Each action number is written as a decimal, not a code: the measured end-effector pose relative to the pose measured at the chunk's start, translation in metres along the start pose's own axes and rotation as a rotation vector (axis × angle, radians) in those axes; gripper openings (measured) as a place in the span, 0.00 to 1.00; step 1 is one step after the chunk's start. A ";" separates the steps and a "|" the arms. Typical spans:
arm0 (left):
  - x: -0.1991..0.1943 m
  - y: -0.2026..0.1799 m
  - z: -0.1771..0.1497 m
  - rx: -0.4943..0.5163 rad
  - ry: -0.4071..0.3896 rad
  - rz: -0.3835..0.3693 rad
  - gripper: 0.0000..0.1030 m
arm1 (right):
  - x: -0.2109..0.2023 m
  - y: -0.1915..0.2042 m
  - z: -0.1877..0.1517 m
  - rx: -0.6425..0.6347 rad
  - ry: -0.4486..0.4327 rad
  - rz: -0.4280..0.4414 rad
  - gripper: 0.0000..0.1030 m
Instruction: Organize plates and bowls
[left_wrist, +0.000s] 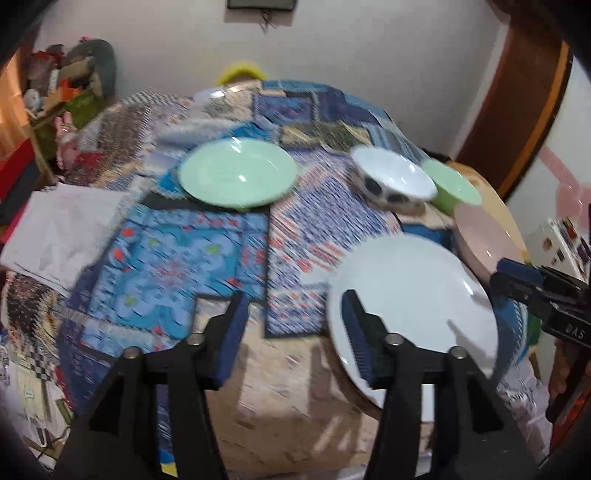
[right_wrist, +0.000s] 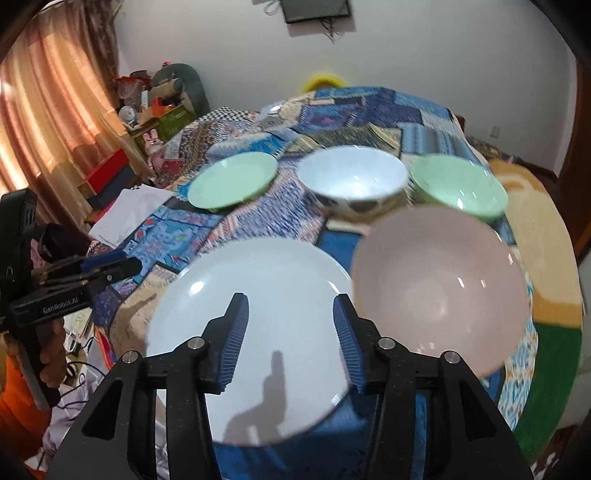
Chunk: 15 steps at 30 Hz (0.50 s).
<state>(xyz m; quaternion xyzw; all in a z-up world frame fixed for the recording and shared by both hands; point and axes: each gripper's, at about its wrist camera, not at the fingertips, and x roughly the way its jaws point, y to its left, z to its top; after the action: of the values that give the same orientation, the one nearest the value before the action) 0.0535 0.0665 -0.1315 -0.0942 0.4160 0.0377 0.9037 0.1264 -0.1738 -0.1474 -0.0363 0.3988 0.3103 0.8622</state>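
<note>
Black left claw (right_wrist: 110, 271), "GenRobot.AI" label

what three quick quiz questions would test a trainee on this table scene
1. True or false: the left gripper is shut on the white plate.
2. Which dish has dark spots outside: A green plate, B white bowl, C pink dish?
3. How many green dishes are on the table?

Key: 1 false, both grippers, including the right gripper, are open and empty. 2 B. 3 two, the green plate and a green bowl.
</note>
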 end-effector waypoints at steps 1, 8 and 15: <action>-0.002 0.004 0.003 0.000 -0.015 0.012 0.57 | 0.002 0.005 0.005 -0.016 -0.006 -0.003 0.46; -0.004 0.039 0.035 -0.021 -0.082 0.087 0.76 | 0.019 0.032 0.036 -0.091 -0.048 -0.006 0.54; 0.021 0.076 0.059 -0.060 -0.074 0.144 0.85 | 0.057 0.040 0.078 -0.098 -0.025 -0.001 0.54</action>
<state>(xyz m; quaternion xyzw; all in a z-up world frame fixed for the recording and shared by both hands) 0.1000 0.1523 -0.1211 -0.0894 0.3866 0.1184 0.9102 0.1840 -0.0888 -0.1274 -0.0748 0.3724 0.3292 0.8645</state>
